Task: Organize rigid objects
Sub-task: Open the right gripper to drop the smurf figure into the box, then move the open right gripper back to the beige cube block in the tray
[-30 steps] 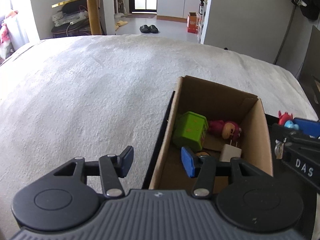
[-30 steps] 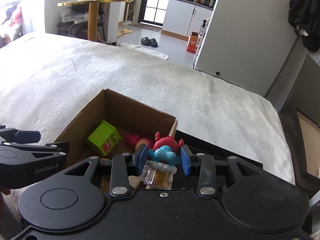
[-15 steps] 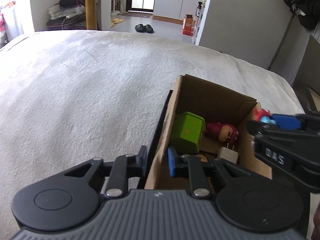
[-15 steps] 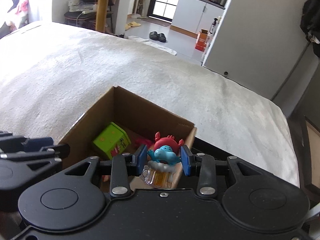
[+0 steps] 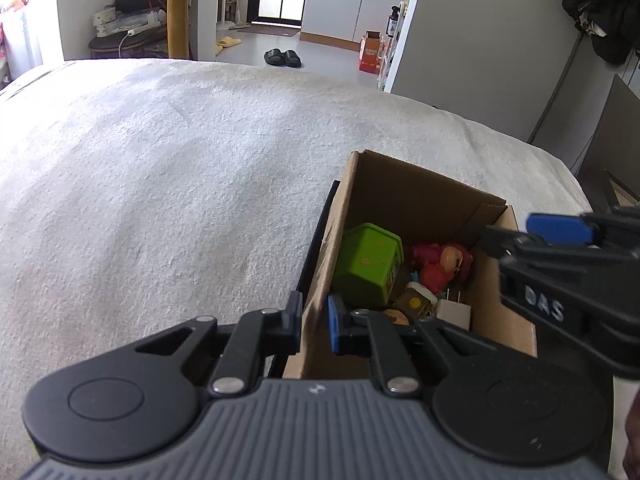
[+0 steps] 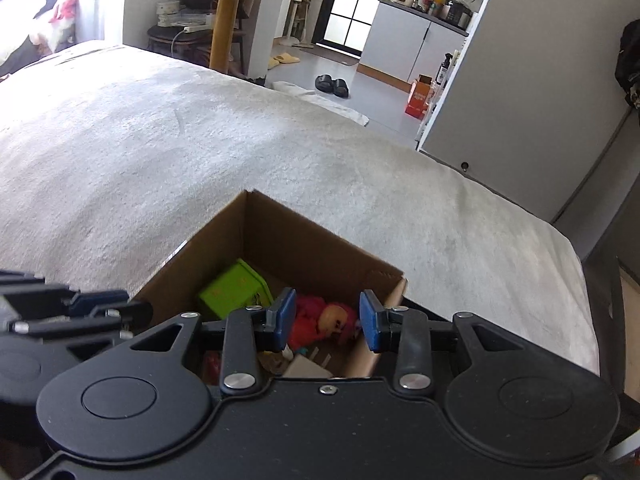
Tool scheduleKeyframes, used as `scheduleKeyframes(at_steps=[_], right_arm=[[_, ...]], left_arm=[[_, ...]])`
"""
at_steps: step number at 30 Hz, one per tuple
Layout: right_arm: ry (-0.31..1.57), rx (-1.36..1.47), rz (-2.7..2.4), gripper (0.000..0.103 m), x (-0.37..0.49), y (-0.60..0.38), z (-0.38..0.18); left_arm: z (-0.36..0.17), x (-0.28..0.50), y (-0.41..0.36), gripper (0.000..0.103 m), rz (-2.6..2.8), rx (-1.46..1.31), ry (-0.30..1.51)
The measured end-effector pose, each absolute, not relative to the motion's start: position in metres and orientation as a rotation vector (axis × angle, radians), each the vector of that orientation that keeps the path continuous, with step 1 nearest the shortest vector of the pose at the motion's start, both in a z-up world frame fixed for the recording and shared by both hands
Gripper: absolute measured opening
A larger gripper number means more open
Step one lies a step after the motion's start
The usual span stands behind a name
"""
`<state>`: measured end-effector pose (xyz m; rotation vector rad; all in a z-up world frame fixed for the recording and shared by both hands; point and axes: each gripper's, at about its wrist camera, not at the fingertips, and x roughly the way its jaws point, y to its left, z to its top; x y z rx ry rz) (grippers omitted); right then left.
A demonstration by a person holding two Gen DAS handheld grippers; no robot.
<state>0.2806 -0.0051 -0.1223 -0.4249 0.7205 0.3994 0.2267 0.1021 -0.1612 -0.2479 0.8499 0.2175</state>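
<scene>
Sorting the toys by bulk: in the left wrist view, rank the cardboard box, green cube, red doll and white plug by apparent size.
1. cardboard box
2. green cube
3. red doll
4. white plug, partly hidden, so its rank against the doll is less sure

My left tool [image 5: 314, 326] is black with blue pads and a ribbed grey body. My right tool [image 6: 326, 322] is black, also with blue pads. The cardboard box [image 5: 420, 196] is plain brown. Inside it, a cube [image 5: 368, 264] is lime green with small orange marks, a figure [image 5: 440, 262] is dark pink-red with a yellow-orange face, and a plug [image 5: 454, 314] is white. The bed cover [image 5: 160, 184] is off-white, with a nubby texture. Beyond it, a side table [image 5: 176, 4] is gold, and slippers [image 5: 282, 57] on the grey floor are black.
</scene>
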Motion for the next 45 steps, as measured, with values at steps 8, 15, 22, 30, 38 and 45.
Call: scheduleKeyframes(at_steps=[8, 15, 22, 30, 38, 45], right_arm=[[0.732, -0.367, 0.354, 0.054, 0.268, -0.038, -0.118], [0.718, -0.308, 0.293, 0.078, 0.256, -0.073, -0.118], [0.721, -0.241, 0.262, 0.079, 0.252, -0.107, -0.121], [0.732, -0.18, 0.273, 0.081, 0.254, -0.138, -0.122], [0.745, -0.113, 0.278, 0.081, 0.263, -0.169, -0.13], [0.75, -0.04, 0.269, 0.08, 0.275, -0.197, -0.14]], left_arm=[[-0.158, 0.226, 0.101, 0.013, 0.211, -0.24, 0.859], [-0.151, 0.223, 0.089, 0.015, 0.221, -0.175, 0.854], [-0.144, 0.225, 0.083, 0.024, 0.233, -0.16, 0.873], [-0.132, 0.227, 0.061, 0.051, 0.245, -0.093, 0.87], [-0.125, 0.232, 0.027, 0.056, 0.218, -0.033, 0.878], [-0.12, 0.237, -0.001, 0.057, 0.192, 0.019, 0.878]])
